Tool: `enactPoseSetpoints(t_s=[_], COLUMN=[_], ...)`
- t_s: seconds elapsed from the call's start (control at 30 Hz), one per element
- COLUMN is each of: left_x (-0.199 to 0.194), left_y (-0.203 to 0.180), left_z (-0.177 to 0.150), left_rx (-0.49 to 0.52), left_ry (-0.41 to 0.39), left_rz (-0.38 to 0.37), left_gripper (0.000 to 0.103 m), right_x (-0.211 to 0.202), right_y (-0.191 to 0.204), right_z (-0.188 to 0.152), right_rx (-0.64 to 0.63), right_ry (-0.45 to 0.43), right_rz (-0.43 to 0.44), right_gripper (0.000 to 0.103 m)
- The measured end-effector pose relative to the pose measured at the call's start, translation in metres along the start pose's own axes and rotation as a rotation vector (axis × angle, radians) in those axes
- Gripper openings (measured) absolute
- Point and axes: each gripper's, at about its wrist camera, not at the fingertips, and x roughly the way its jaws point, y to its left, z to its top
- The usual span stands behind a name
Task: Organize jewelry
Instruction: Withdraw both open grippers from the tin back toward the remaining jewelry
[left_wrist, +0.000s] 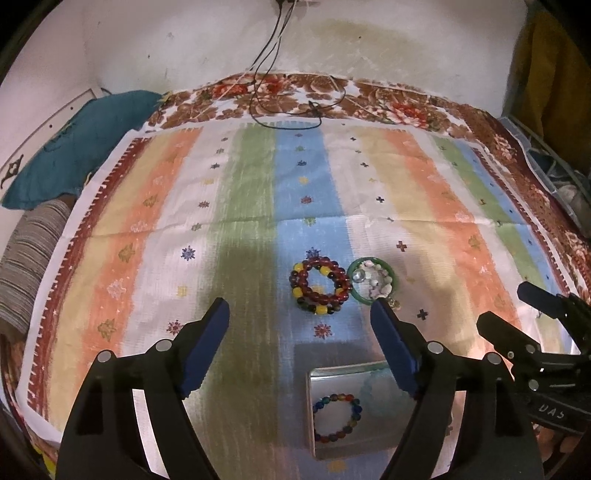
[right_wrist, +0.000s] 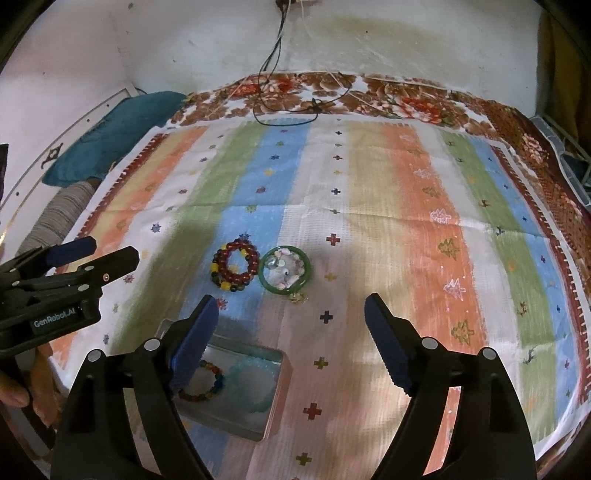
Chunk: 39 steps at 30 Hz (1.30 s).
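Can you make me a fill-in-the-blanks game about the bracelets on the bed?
1. The rainbow bead bracelet lies inside the ____.
2. The green bangle lies to the ____ of the red bead bracelet.
3. The left gripper and right gripper both have fingers that are ____.

Missing words: tin; right; open

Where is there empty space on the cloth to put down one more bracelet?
The wide orange and cream stripes right of the green bangle are bare, and so is the far cloth up to the black cable. It is crowded in the middle: the red bead bracelets lie beside the bangle, with the tin box just in front.
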Motion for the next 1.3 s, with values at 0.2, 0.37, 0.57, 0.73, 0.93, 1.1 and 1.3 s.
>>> enactPoseSetpoints(t_s=[0.2,0.37,0.57,0.73,0.93,1.1,1.3], left_x=[0.014,0.026,0.039,0.051,0.073,0.089,0.107], left_y=[0.003,0.003,-0.001,-0.004,-0.003,-0.001,0.002], left_z=[0.008,0.013,0.014,0.016,0.019,0.022,0.026], left_rx=[-0.011,-0.006,0.012,0.028,0.019,0.018,0.028], left_ry=[0.004,0.014,0.04,0.06,0.108,0.129,0.145], left_rz=[0.014,0.025,0.029,0.037,0.017,0.01,0.028], left_gripper=[0.079,0.079,0.079,0.079,0.079,0.079,0.079], right_x=[0.019,0.022,0.033,0.048,0.066,0.078,0.092], right_y=[-0.005,-0.003,-0.002,-0.005,-0.01,-0.011,-0.016], right_z=[0.003,0.004,0.011,0.016,0.021,0.023,0.026], right_rx=[0.024,0.015,0.013,0.015,0.031,0.032,0.043], right_ry=[0.037,0.036,0.046,0.079,0.111,0.135,0.153], right_rz=[-0.007,-0.008,-0.013,-0.018,-0.022,-0.013,-0.021], right_gripper=[0.082,0.082,0.082,0.082,0.082,0.082,0.082])
